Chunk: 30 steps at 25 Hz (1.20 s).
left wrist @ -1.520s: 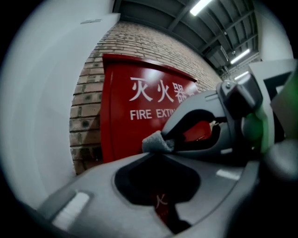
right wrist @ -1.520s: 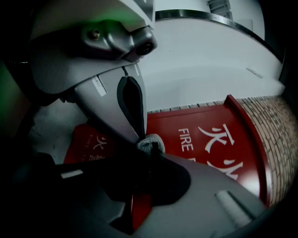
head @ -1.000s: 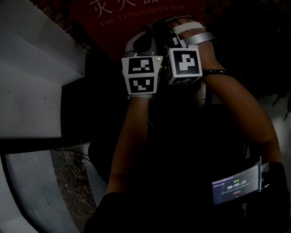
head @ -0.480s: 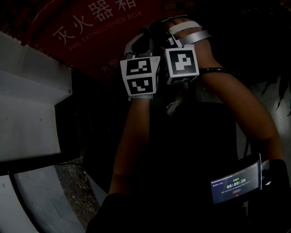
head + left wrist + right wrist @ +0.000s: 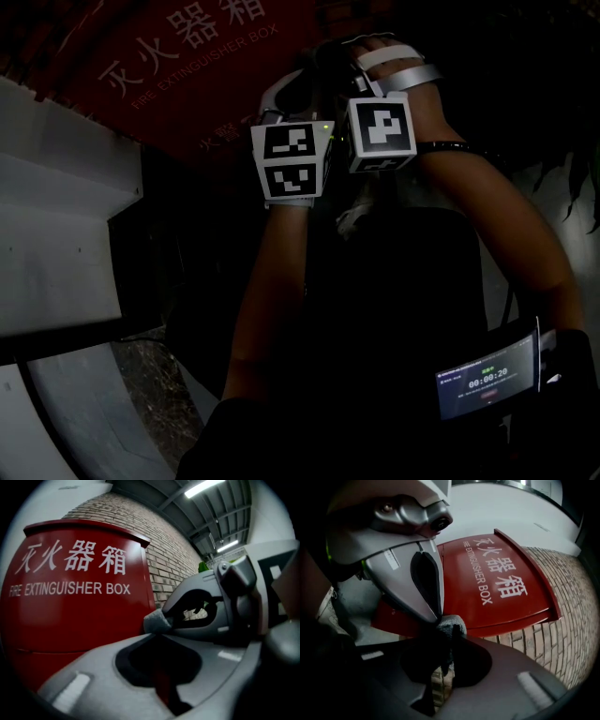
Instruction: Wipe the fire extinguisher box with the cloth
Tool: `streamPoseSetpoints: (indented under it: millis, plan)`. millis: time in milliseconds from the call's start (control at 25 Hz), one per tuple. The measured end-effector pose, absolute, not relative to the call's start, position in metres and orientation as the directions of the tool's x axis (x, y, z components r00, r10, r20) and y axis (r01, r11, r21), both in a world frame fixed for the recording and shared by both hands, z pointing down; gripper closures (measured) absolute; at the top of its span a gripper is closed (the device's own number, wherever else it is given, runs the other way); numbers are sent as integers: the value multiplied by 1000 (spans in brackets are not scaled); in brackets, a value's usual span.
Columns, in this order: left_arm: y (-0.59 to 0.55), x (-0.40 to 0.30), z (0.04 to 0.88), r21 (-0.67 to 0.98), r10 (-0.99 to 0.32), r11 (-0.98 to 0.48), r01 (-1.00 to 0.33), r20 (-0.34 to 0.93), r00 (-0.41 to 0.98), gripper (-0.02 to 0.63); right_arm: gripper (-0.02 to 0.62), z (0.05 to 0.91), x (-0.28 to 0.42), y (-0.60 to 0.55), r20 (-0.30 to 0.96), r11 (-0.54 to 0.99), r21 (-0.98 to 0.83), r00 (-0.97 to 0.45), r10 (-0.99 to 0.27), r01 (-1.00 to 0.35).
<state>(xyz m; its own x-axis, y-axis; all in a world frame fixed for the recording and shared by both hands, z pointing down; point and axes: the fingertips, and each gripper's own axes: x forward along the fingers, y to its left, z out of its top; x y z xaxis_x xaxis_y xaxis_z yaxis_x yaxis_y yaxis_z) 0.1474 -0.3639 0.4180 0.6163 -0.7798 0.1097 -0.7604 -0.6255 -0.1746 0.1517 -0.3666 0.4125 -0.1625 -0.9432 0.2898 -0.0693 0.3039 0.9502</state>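
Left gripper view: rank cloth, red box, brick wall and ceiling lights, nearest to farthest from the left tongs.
1. Cloth, pinched in the left tongs.
2. Red box, left, just beyond.
3. Brick wall, behind the box.
4. Ceiling lights, top right.

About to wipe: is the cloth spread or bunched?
Bunched: only a small grey wad of cloth shows, pinched at the right gripper's shut jaw tips.
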Motion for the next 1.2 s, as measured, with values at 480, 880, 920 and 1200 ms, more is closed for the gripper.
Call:
streamPoseSetpoints:
  millis: [480,880,920,1200]
  plan:
    - [-348,15,408,-178,-851,-525,-832,116,512,606,560,399,22,-344,254,278,960,-318,-913,-32]
    - [-347,-97,423,-143,-895,-440,-886,148,421,606,561,426,-81,-346,320,343,939,-389,-864,10]
    - [-348,-102,426,-126,-886,-457,-880,153,438,606,560,429,-90,-349,322,343,939,-390,-863,17]
    - [-361,-139,437,-74,-887,-452,-889,145,439,606,560,440,-128,-363,348,363,931,-381,-857,33]
